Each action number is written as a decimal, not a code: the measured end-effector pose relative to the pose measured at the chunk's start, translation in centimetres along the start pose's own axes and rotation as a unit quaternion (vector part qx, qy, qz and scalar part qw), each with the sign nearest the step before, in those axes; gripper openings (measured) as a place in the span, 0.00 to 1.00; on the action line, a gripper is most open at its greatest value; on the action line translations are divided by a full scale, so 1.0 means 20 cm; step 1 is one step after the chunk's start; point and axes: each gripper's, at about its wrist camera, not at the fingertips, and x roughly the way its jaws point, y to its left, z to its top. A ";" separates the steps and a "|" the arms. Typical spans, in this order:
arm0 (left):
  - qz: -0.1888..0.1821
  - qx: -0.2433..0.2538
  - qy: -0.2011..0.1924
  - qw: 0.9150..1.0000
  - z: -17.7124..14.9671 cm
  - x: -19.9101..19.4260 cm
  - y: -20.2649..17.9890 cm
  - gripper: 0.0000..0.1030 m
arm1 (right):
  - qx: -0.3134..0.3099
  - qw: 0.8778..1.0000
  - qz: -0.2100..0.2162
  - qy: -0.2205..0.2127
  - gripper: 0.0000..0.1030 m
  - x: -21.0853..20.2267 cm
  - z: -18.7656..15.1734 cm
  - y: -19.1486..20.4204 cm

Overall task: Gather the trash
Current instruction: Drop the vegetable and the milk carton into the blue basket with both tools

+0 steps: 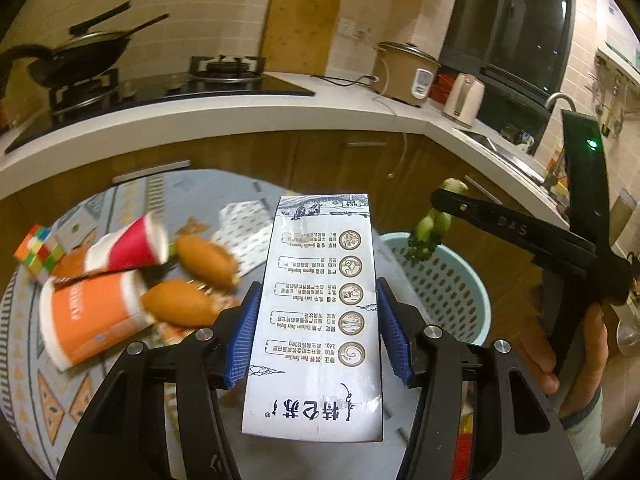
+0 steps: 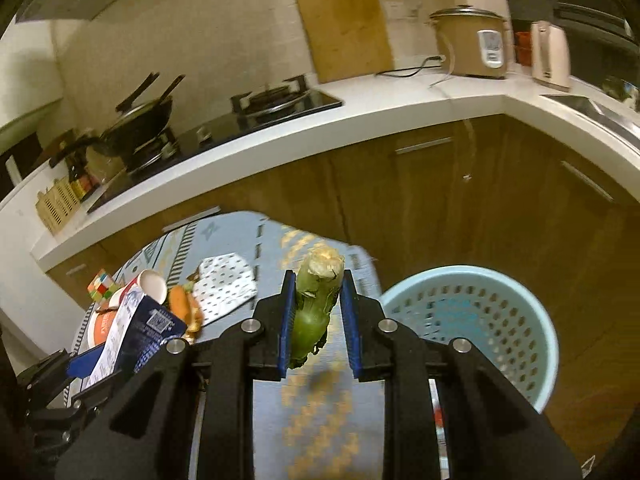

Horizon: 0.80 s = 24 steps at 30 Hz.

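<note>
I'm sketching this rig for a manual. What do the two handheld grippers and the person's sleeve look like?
Both the left gripper and the right gripper are black linkage frames with silver pivot bolts and ribbed blue pads. The right one shows raised lettering and a green light. The sleeve is pale teal.

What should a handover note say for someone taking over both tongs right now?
Left tongs: shut on the milk carton, lifted above the table.
Right tongs: shut on the vegetable stalk, near the blue basket.
Done: both pieces picked up; the basket looks empty, as far as visible.
Left: drop both in the basket, then clear the orange cup, red cup, bread rolls and dotted wrapper. The puzzle cube may not be trash.
</note>
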 end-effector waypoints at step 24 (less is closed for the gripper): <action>-0.052 0.048 0.066 0.995 0.02 0.52 -0.50 0.52 | 0.071 0.991 -0.108 0.022 0.19 -0.05 -0.19 -0.65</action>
